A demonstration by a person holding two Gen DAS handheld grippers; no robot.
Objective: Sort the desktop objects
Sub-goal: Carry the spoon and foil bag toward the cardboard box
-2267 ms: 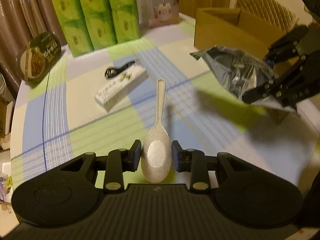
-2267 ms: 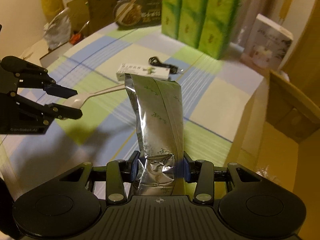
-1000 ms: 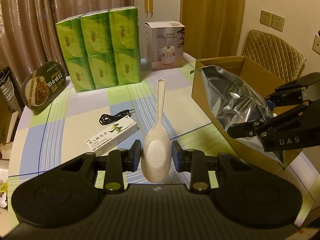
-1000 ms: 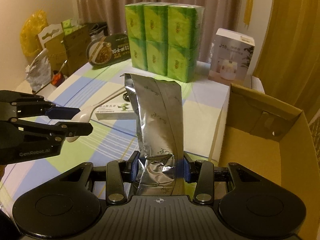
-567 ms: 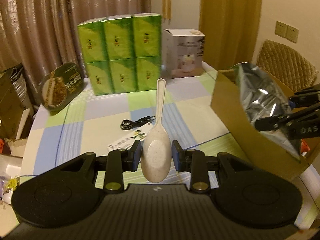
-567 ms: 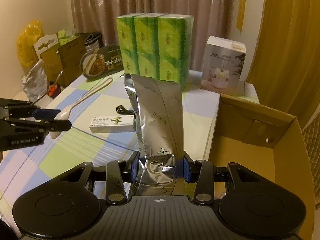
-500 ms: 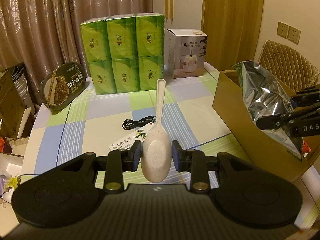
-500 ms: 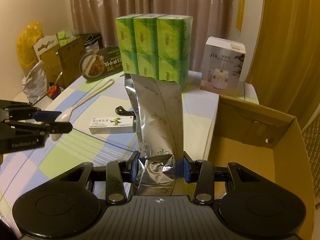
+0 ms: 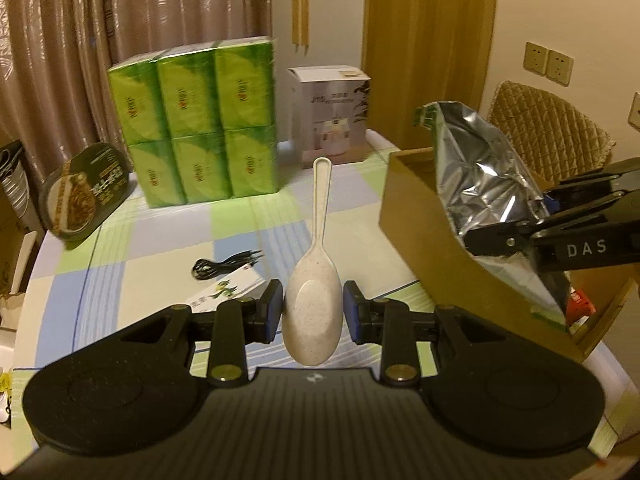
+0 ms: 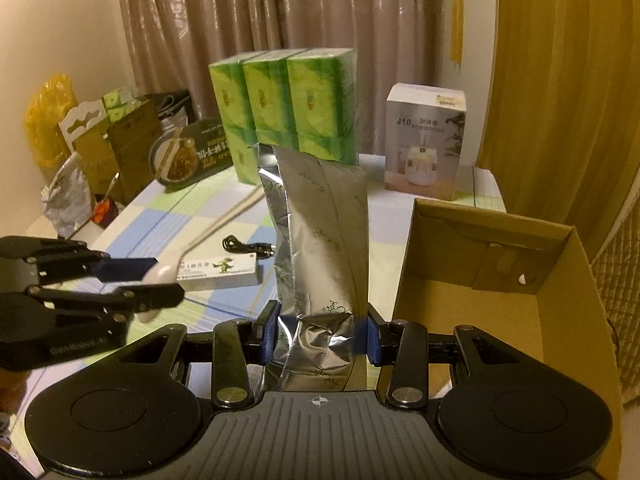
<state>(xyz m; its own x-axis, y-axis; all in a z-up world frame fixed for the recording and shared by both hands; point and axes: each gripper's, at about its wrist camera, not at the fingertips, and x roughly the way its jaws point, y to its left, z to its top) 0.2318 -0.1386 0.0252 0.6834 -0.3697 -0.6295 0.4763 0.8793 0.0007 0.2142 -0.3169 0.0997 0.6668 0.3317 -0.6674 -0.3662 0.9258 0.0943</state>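
Two hand-held grippers carry their loads above a checked tablecloth [image 9: 248, 232] toward an open cardboard box [image 10: 500, 292] at the table's right edge. The left gripper [image 9: 312, 310] is clamped on the bowl of a pale speckled rice spoon [image 9: 314, 304], its fingers drawn in tight on the rounded sides, the long handle pointing away toward the stacked green tissue packs [image 9: 196, 128]. That hold looks the shakier one: the pads bear on a smooth curved bowl, and a tilt or bump could let the spoon pivot or slip out before it reaches the box. The right gripper [image 10: 320, 340] is pinched partway closed on the crumpled lower end of a silver foil bag [image 10: 324, 240], which stands tall and creased with a faint green leaf print. In the left view the bag hangs over the box's near wall, so it may catch on the cardboard rim, or the thin foil may slide through the pads if lowered carelessly. With both tools close together at the box, they could also knock one another. A small medicine carton [image 10: 218, 270] and a black cable [image 9: 224, 264] lie on the cloth, unsorted.
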